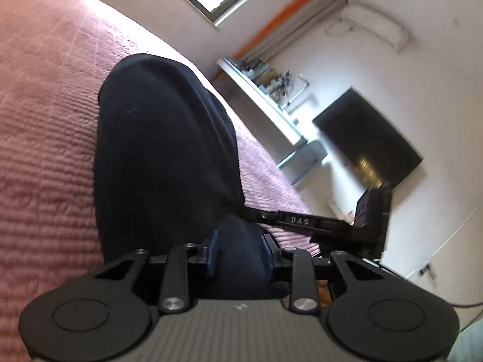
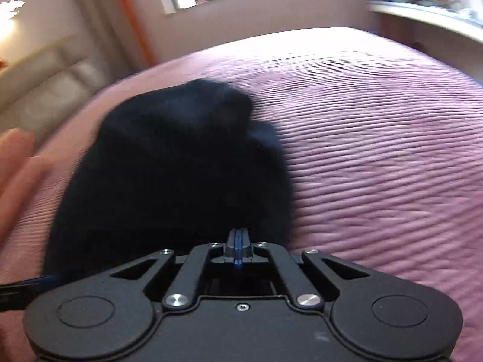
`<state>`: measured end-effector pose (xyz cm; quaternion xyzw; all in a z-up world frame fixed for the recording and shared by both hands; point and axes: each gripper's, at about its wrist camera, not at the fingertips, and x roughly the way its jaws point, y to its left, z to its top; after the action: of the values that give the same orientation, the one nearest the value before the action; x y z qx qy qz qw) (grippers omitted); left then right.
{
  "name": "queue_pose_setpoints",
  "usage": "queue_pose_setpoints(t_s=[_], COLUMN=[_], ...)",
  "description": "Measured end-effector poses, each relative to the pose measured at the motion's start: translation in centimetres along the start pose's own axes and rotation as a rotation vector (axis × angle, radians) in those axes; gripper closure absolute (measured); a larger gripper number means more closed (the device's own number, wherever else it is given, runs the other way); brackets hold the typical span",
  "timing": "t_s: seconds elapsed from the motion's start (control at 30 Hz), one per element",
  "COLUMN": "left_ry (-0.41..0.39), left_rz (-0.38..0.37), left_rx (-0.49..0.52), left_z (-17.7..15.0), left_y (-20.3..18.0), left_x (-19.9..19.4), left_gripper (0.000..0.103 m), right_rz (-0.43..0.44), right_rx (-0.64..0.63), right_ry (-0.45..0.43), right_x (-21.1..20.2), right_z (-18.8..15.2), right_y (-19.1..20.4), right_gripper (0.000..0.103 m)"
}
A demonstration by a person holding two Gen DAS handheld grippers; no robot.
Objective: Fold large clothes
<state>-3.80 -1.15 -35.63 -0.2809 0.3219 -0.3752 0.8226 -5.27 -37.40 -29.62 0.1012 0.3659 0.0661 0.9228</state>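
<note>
A dark navy garment (image 1: 163, 157) lies bunched on the pink quilted bedspread (image 1: 45, 120). My left gripper (image 1: 240, 241) is shut on a thick fold of it; the cloth fills the gap between the blue pads. In the right wrist view the garment (image 2: 169, 163) rises in a blurred heap from my right gripper (image 2: 238, 236). Its blue pads are pressed together on the garment's near edge. The right gripper's finger (image 1: 299, 220) reaches into the cloth from the right, close to my left one.
The bedspread (image 2: 377, 157) stretches wide to the right of the garment. A person's hand (image 2: 18, 163) shows at the left edge. A white desk (image 1: 262, 102) and a black screen (image 1: 368, 138) stand beyond the bed. A padded headboard (image 2: 54, 84) is at far left.
</note>
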Motion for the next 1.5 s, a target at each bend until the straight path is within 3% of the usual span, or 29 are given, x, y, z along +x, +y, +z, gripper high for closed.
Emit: queue_pose_setpoints(t_s=[0.07, 0.17, 0.23, 0.27, 0.33, 0.37, 0.47, 0.5, 0.53, 0.6, 0.67, 0.7, 0.8, 0.87, 0.9, 0.93, 0.97, 1.03, 1.07, 1.13, 1.17, 1.2, 1.23, 1.3, 1.33, 1.37, 1.4, 1.43, 1.5], left_ry=[-0.018, -0.033, -0.052, -0.063, -0.071, -0.07, -0.093, -0.094, -0.096, -0.097, -0.097, -0.109, -0.141, -0.088, -0.038, -0.011, -0.005, 0.032, 0.062, 0.139, 0.174, 0.184, 0.177, 0.141, 0.108, 0.075, 0.046, 0.015, -0.05], left_rz=[-0.004, 0.005, -0.011, -0.029, -0.049, -0.053, -0.051, -0.06, -0.066, -0.064, -0.093, -0.106, -0.093, -0.052, -0.023, 0.023, 0.069, 0.127, 0.152, 0.22, 0.299, 0.384, 0.416, 0.387, 0.388, 0.421, 0.484, 0.542, 0.595], left_rx=[-0.017, -0.003, -0.019, -0.046, -0.063, -0.058, -0.045, -0.05, -0.056, -0.07, -0.073, -0.063, -0.016, 0.006, -0.003, -0.012, -0.002, -0.014, -0.018, 0.042, 0.097, 0.15, 0.177, 0.153, 0.137, 0.13, 0.133, 0.152, 0.226], left_z=[0.8, 0.5, 0.1, -0.6, -0.7, -0.7, -0.9, -1.0, -1.1, -1.1, -0.6, -0.4, 0.0, 0.1, -0.1, -0.6, -1.0, -1.5, -1.8, -2.7, -3.3, -4.0, -4.4, -4.6, -4.5, -4.3, -4.3, -4.1, -3.6], left_y=[0.3, 0.1, 0.2, 0.9, 1.2, 1.3, 1.2, 1.2, 1.3, 1.0, 0.2, -0.4, -2.2, -2.8, -2.5, -2.4, -2.4, -2.6, -3.0, -4.7, -5.9, -7.2, -8.3, -10.4, -11.5, -12.9, -14.7, -16.5, -20.3], left_x=[0.0, 0.1, 0.0, -0.4, -0.6, -0.7, -0.9, -0.9, -0.9, -1.2, -1.7, -2.1, -2.5, -1.2, 0.0, 0.8, 1.1, 0.5, 0.0, -0.9, -1.3, -1.8, -2.6, -4.9, -6.2, -7.1, -8.3, -9.3, -10.9], left_gripper=[0.067, 0.066, 0.065, 0.065, 0.065, 0.065, 0.065, 0.065, 0.065, 0.061, 0.052, 0.051, 0.045, 0.043, 0.048, 0.064, 0.072, 0.087, 0.087, 0.082, 0.077, 0.073, 0.073, 0.064, 0.05, 0.041, 0.026, 0.022, 0.021], right_rz=[-0.013, 0.168, 0.297, 0.364, 0.444, 0.461, 0.303, 0.276, 0.253, 0.206, 0.159, 0.16, 0.287, 0.314, 0.292, 0.243, 0.188, 0.155, 0.143, 0.108, 0.101, 0.089, 0.073, 0.054, 0.049, 0.044, 0.038, 0.037, 0.059], right_rx=[0.022, -0.012, -0.121, -0.165, -0.205, -0.219, -0.182, -0.121, -0.07, 0.017, 0.022, -0.001, 0.02, 0.087, 0.093, 0.079, 0.069, 0.092, 0.107, 0.151, 0.157, 0.148, 0.134, 0.1, 0.079, 0.054, 0.026, -0.001, -0.071], right_ry=[-0.017, -0.119, -0.233, -0.232, -0.144, -0.077, -0.02, -0.03, -0.042, -0.041, -0.063, -0.081, -0.114, -0.038, 0.021, 0.08, 0.137, 0.135, 0.131, 0.152, 0.162, 0.172, 0.18, 0.18, 0.169, 0.154, 0.136, 0.112, 0.041], right_x=[0.1, 0.4, 1.1, 2.5, 6.5, 9.1, 14.0, 14.3, 14.3, 13.5, 10.0, 8.0, 0.8, -1.5, -1.8, -1.8, -1.7, -3.2, -4.3, -6.2, -7.4, -7.8, -9.3, -12.0, -13.2, -14.6, -16.1, -17.3, -20.2], right_z=[1.5, 5.8, 8.4, 9.8, 11.8, 12.3, 12.0, 11.8, 11.6, 10.8, 10.1, 9.7, 7.0, 4.0, 2.2, 0.1, -2.2, -5.3, -5.9, -6.1, -6.3, -6.0, -6.2, -6.3, -6.2, -5.8, -5.5, -5.1, -4.3], right_y=[-0.7, 0.9, 3.4, 4.8, 6.6, 7.2, 6.3, 4.9, 3.6, 1.1, 0.4, 0.7, 1.7, 1.9, 2.4, 2.8, 2.9, 2.4, 2.1, 1.8, 1.7, 2.0, 2.3, 3.0, 3.7, 4.4, 5.3, 5.8, 7.7], right_gripper=[0.088, 0.087, 0.07, 0.057, 0.058, 0.066, 0.075, 0.095, 0.103, 0.103, 0.102, 0.085, 0.08, 0.081, 0.081, 0.081, 0.092, 0.103, 0.103, 0.094, 0.08, 0.07, 0.068, 0.067, 0.064, 0.051, 0.032, 0.024, 0.026])
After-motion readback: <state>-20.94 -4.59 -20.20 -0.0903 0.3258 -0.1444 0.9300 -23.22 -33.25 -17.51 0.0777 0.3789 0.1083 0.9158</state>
